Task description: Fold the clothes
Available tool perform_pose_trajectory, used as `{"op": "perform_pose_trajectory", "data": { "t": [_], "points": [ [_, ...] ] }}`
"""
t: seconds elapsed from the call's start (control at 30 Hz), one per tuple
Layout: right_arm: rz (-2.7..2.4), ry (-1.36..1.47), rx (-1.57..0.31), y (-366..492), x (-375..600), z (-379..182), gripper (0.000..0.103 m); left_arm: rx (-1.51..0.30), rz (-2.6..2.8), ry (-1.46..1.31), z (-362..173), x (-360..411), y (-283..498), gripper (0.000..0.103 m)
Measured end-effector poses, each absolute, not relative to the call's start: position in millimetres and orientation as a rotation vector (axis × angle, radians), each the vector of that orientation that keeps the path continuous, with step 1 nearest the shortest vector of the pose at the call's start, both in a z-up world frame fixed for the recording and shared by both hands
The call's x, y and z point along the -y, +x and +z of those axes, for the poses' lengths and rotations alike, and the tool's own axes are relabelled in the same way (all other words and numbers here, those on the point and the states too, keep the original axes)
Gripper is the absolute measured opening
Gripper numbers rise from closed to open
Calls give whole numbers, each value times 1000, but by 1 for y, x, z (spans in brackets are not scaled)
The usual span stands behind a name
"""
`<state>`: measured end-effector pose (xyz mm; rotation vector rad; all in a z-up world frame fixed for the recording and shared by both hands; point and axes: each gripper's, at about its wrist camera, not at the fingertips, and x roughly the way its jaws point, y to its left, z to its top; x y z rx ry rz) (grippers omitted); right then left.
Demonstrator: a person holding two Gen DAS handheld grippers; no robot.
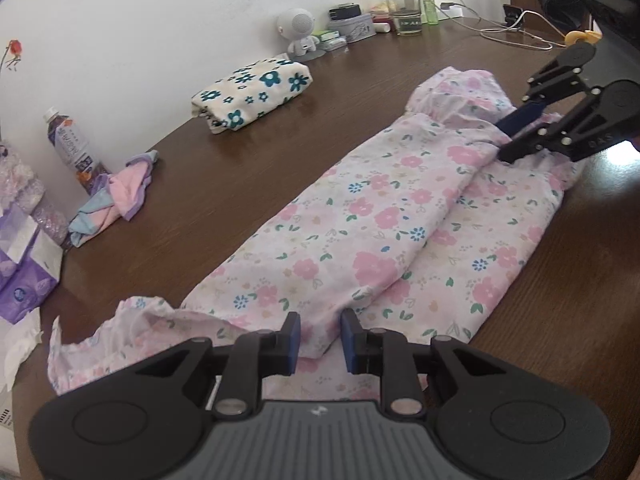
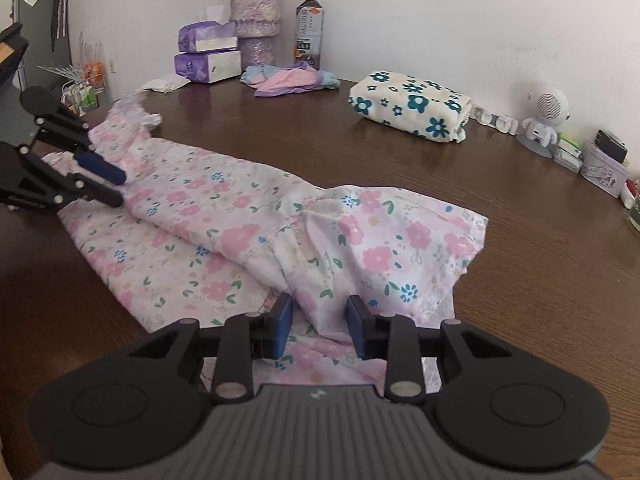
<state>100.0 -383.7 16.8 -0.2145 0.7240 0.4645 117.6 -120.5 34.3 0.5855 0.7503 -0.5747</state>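
The pink floral garment (image 1: pixel 384 216) lies lengthwise on the brown table (image 1: pixel 240 168), folded into a long strip. My left gripper (image 1: pixel 319 340) and right gripper (image 2: pixel 319 326) each straddle an end, fingers apart. A folded blue-flowered cloth (image 2: pixel 408 104) sits far off.

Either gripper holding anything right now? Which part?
Both straddle the pink floral garment: the left gripper at the folded ridge on one end, the right gripper at the ridge on the other. Fingers are apart; a firm hold cannot be told.
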Motion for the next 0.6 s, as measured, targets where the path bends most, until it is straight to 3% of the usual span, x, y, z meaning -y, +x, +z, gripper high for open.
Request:
{"op": "perform_pose_trajectory", "data": {
  "t": [0.27,0.43,0.53,0.6],
  "points": [
    [505,-122,-646,95,392,35,32,-721,-558,509,47,106,122,21],
    [537,-30,-524,100,401,61,33,-591,-621,363,67,122,121,33],
    [592,-72,-551,114,376,51,33,-626,-622,340,53,140,136,32],
    [612,-107,-582,120,361,39,33,-673,-631,301,41,144,145,25]
  ]
}}
